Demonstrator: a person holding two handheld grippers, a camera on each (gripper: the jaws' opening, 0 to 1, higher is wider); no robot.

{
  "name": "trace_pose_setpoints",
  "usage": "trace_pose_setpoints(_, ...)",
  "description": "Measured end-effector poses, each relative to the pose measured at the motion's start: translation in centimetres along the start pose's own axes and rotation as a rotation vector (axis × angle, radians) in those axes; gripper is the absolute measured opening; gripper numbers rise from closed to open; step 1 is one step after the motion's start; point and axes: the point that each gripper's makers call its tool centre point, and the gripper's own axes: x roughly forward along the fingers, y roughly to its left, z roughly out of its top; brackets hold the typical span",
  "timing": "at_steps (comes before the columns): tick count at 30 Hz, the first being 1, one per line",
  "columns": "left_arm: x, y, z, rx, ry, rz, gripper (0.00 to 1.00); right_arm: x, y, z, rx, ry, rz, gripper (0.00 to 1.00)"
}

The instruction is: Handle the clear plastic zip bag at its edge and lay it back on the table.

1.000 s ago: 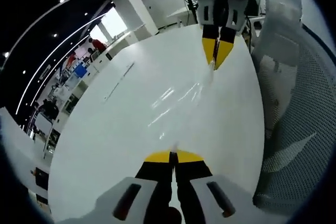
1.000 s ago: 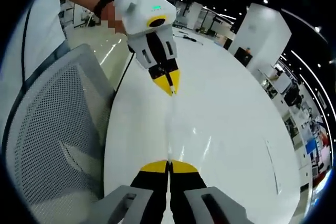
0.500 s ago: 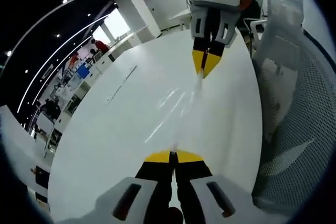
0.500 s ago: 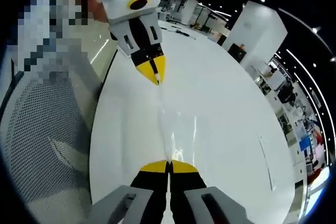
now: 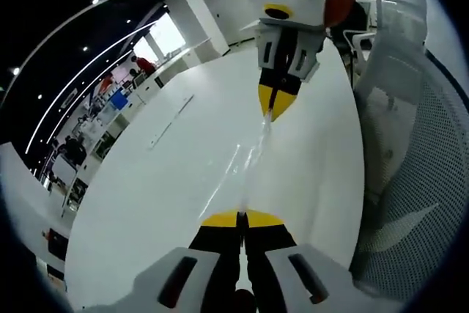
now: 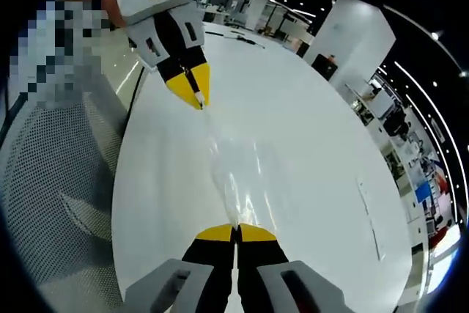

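A clear plastic zip bag [image 5: 253, 160] stretches above the white table [image 5: 168, 181] between my two grippers, nearly invisible except for glints. My left gripper [image 5: 241, 215] is shut on its near edge in the left gripper view, and the right gripper [image 5: 272, 111] comes in from above, shut on the far edge. In the right gripper view the bag [image 6: 231, 170] runs from my right gripper [image 6: 236, 226], shut on it at the bottom, up to the left gripper [image 6: 196, 100], which pinches the other end.
A grey mesh chair [image 5: 410, 181] stands by the table's edge, also seen as a mesh chair [image 6: 55, 188] at the left. A thin pen-like item [image 5: 170, 120] lies on the table further off. Office desks and people sit in the background.
The bag has been held taut between both shut grippers throughout. The grippers have shifted sideways relative to each other, and the bag now appears more edge-on and narrower.
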Motion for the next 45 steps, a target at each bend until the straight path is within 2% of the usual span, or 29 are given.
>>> trace_pose_setpoints(9, 0.5, 0.0, 0.2, -0.033, -0.004, 0.007, 0.00, -0.1, 0.3, -0.6, 0.026, 0.011, -0.012, 0.00)
trace_pose_setpoints(19, 0.8, -0.3, 0.2, -0.032, 0.001, 0.003, 0.00, -0.6, -0.3, -0.7, 0.051, 0.004, -0.039, 0.00)
trace_pose_setpoints(24, 0.9, -0.3, -0.1, -0.043, 0.007, 0.001, 0.00, -0.8, -0.5, -0.2, 0.063, -0.017, -0.052, 0.08)
trace_pose_setpoints(28, 1.0, -0.5, -0.3, -0.057, 0.010, -0.002, 0.00, -1.3, -0.8, 0.8, 0.043, -0.028, -0.064, 0.11)
trace_pose_setpoints(36, 1.1, -0.6, -0.1, -0.059, 0.012, -0.004, 0.00, -1.8, -0.9, 4.1, -0.013, -0.085, -0.062, 0.12)
trace_pose_setpoints(45, 1.2, -0.7, 0.2, -0.059, 0.007, -0.008, 0.00, -0.7, 1.0, 7.8, -0.090, -0.128, -0.005, 0.14)
